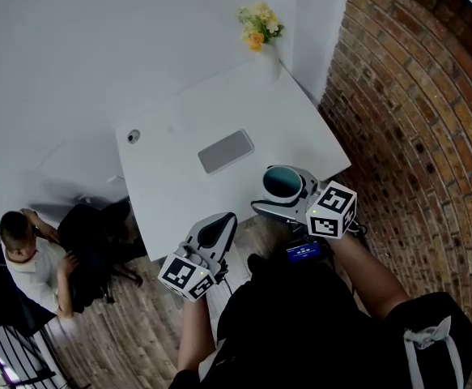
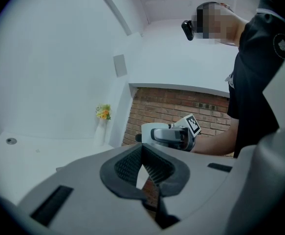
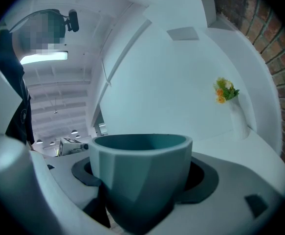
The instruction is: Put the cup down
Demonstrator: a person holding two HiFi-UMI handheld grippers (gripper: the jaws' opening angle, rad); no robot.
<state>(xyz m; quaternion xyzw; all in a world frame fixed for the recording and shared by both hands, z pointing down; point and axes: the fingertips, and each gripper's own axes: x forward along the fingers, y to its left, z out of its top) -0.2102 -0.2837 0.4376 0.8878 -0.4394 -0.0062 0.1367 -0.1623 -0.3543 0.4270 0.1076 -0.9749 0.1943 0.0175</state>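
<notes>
Square black-white patterns on marker cubes [image 1: 333,209]. Blue screen [image 1: 304,254] at 6 o'clock, print too small to read. My right hand-held gripper [image 1: 282,190] pinching teal cup [image 1: 281,181] over desk [image 1: 179,185] near corner, 5 o'clock, close to edge. My left hand-held gripper [image 1: 217,232] pressed together, nothing between, at desk's 6 o'clock edge. Open desk surface toward 11 o'clock, around grey slab [image 1: 226,151]. Flowers [image 1: 259,26] at 12, brick wall [image 1: 414,120] at 3.

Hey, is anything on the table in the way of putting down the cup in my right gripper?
Nothing visible does. The cup, held in the jaws of the right gripper, is by the near edge of the table, and the tabletop beside it is bare. The flat gray slab lies farther in, apart from the cup.
</notes>
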